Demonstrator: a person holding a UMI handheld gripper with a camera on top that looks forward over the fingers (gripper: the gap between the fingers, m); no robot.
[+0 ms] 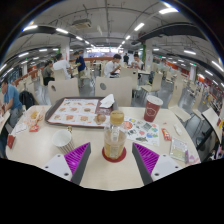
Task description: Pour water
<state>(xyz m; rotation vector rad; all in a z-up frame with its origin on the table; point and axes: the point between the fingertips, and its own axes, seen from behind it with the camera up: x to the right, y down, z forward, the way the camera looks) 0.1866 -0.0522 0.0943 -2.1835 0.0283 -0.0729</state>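
A small clear bottle (115,138) with a yellowish cap and a red ring at its base stands upright on the pale table (110,175). It is just ahead of my gripper (112,162), between the finger lines, with a gap on each side. The purple-padded fingers (76,158) are spread wide, so the gripper is open and holds nothing. A white cup (63,140) sits to the left of the bottle, near the left finger. Farther back on the right stands a red paper cup (152,108).
A tray (78,111) with food items lies beyond the bottle at the left. Colourful paper (141,129) lies right of the bottle. A seated person (10,96) is at the far left. Chairs and more tables fill the hall behind.
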